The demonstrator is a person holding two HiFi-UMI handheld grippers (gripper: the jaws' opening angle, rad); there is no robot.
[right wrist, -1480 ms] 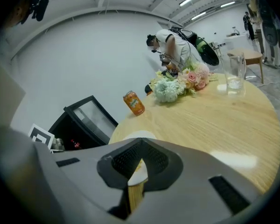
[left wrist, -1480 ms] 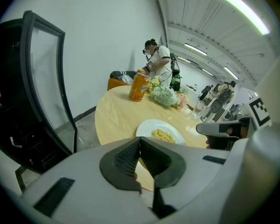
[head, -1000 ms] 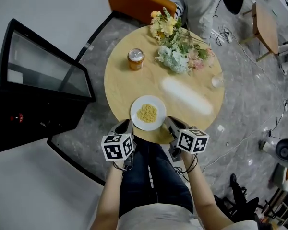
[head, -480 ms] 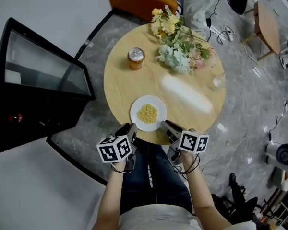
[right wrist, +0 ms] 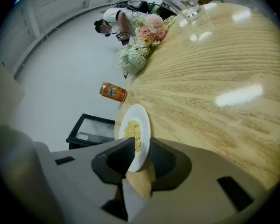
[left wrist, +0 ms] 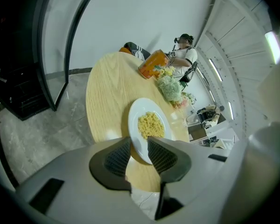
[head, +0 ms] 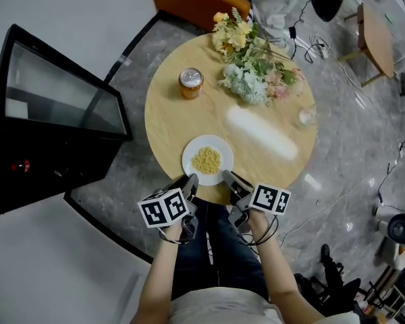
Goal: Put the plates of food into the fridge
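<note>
**Plate of food sits at the table's near edge, a gripper at either side**

The black fridge (head: 54,113) stands left of the table (head: 270,147). The plate (head: 189,155) lies just ahead of both tools, equally near. The left gripper (head: 189,181) and the right gripper (head: 228,178) straddle its rim with jaws apart and no squeeze yet. The right one's jaws have just been opening.

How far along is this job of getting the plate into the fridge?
Done: the fridge looks open. Nothing is stored yet; the plate sits on the table. In hand: the left gripper and right gripper straddle its near rim, fingers open; the right's have just been opening. Left: grip, lift, carry it over.
</note>
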